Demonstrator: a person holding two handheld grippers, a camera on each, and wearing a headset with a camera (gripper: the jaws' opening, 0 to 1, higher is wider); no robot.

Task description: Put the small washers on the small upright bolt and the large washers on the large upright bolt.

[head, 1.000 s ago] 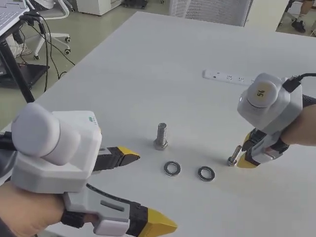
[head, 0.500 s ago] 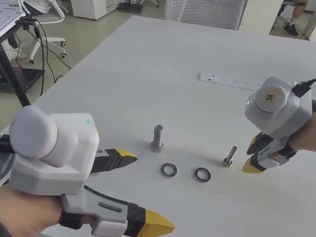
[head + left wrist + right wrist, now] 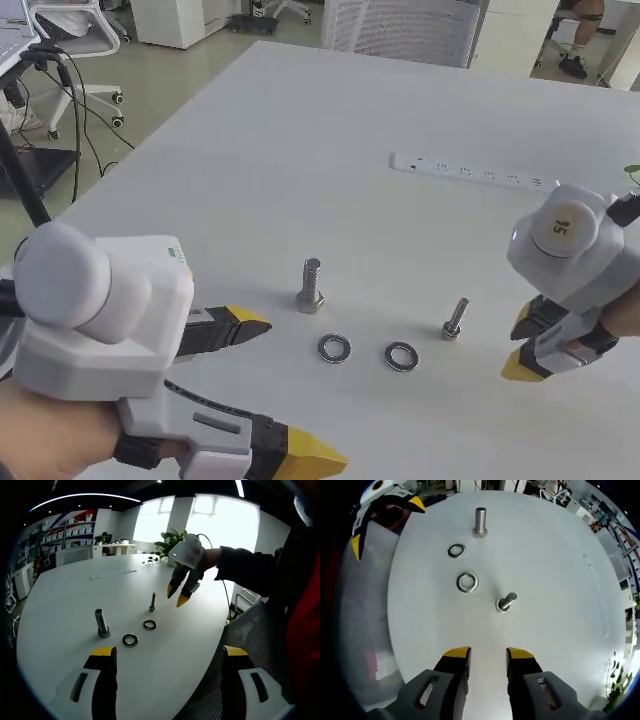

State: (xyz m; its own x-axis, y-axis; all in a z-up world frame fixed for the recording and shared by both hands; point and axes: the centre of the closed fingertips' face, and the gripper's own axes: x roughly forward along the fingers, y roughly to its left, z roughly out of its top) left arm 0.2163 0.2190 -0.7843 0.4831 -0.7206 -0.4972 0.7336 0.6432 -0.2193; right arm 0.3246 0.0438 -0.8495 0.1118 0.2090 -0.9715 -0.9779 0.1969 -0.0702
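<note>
While you are holding the right gripper (image 3: 522, 345) at the right edge of the head view, your right hand (image 3: 626, 318) is tipping it down and toward the frame's left. Its yellow tips are hanging just above the table (image 3: 300, 150). Its jaws are standing a narrow gap apart, with nothing between them. You are pointing them at the small bolt (image 3: 455, 318), which is standing on its head just left of the tips, leaning slightly and bare of washers.

Further left, the first washer (image 3: 401, 356) and the second washer (image 3: 334, 348) are lying flat on the table, side by side and apart from each other. Above the second washer in the frame, the large bolt (image 3: 311, 285) is standing upright on its head, also bare.

At the lower left, your left hand (image 3: 45, 440) is gripping the left gripper (image 3: 285, 392) low over the table edge, aiming it toward the frame's centre. You are keeping its jaws spread wide and empty. A white power strip (image 3: 470, 172) is lying in the upper right, well away from the bolts.
</note>
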